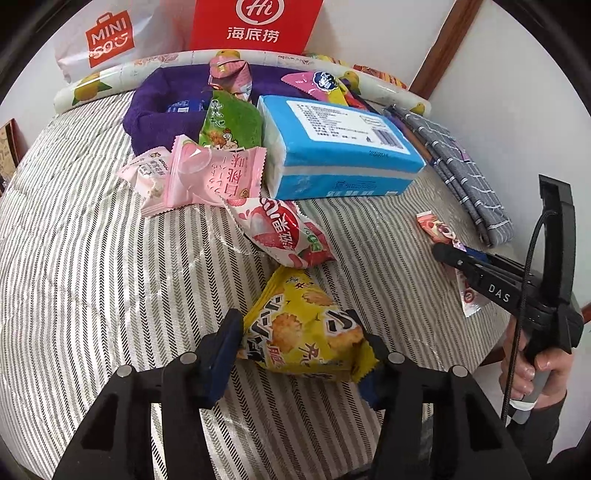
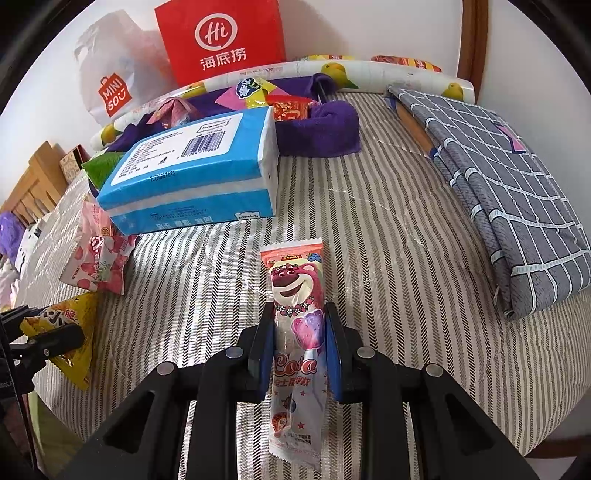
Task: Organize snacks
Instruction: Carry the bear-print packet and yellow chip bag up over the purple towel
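**Both grippers clamped on snack packets, over the striped table**

Left gripper (image 1: 301,345): jaws pinched onto the yellow cracker packet (image 1: 306,328), one pad on each side edge, wrapper crumpled between them. Packet sits low on the striped tablecloth (image 1: 92,258), near the front edge.

Right gripper (image 2: 299,345): jaws clamped on the pink bear lollipop packet (image 2: 297,325), pads on its long edges around mid-length. Packet runs straight out along the fingers, bear face past the tips, tail end back between the arms. From the left wrist view the packet's top end pokes out past the closed tips (image 1: 448,253); a hand (image 1: 532,373) grips the handle.

Outward from there:
- Red-and-white strawberry packet (image 1: 284,232) just beyond the yellow one, tips nearly touching.
- Pink peach packet (image 1: 207,173) and a paler pink packet (image 1: 147,173) behind it, overlapping.
- Blue tissue pack (image 1: 332,147) lying flat mid-table, just beside the pink ones.
- Green chicken-print packet (image 1: 225,125) leaning out of the purple fabric basket (image 1: 155,114); more packets inside and behind, too jumbled to sort.
- Folded grey checked cloth (image 2: 498,184) on the right side, well apart from the snacks.
- Back edge: rolled lemon-print sheet (image 1: 110,79), red Hi bag (image 1: 255,26), white Miniso bag (image 1: 107,37).
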Tool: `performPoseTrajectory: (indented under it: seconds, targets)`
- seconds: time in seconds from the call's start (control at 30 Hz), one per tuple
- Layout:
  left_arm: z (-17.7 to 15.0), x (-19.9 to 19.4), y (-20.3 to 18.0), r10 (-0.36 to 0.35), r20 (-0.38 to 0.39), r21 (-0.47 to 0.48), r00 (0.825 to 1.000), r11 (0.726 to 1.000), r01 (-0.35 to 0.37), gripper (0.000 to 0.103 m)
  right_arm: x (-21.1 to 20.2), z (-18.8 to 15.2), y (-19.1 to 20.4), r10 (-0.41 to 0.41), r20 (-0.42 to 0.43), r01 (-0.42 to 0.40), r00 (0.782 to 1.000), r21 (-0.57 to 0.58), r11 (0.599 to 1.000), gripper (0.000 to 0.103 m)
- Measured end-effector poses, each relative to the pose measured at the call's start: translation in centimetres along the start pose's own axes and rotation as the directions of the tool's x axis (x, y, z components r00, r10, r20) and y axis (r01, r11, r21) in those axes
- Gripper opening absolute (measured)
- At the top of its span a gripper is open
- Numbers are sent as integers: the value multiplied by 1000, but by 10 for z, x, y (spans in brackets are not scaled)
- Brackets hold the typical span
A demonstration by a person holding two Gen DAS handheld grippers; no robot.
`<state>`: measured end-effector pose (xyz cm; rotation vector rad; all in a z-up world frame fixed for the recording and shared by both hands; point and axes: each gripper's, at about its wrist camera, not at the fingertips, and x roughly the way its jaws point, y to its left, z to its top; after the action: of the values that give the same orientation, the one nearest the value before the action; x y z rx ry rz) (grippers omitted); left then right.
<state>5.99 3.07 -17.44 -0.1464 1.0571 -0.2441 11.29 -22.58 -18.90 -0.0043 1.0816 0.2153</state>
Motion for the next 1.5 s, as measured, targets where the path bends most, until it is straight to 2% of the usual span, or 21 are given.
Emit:
performPoseTrajectory:
  seconds: [0.13,0.37,0.53,0.9,1.23,1.5]
  targets:
    - [0,-9,1,5,14,-2,1000,1000,-5,51,-3,1,2,10,-2,-10,1000,6,1000,23]
    - [4,-34,8,7,60,-12,998,1000,-7,51,-26,8,14,17,41,-16,999,-13,1000,23]
    - [12,-53,14,-24,101,-34,995,999,27,51,-48,18,24,30,86,-27,996,-25,999,23]
    - [51,-74,17,-22,164,-45,986,999,30,51,-80,50,47,47,152,-35,987,-83,996,23]
    - [96,-74,25,-22,188,-51,982,998,32,51,-78,88,55,67,166,-55,984,-79,995,24]
    - [119,-69,33,-30,193,-63,981,997,43,51,-68,115,60,91,150,-80,984,-79,994,24]
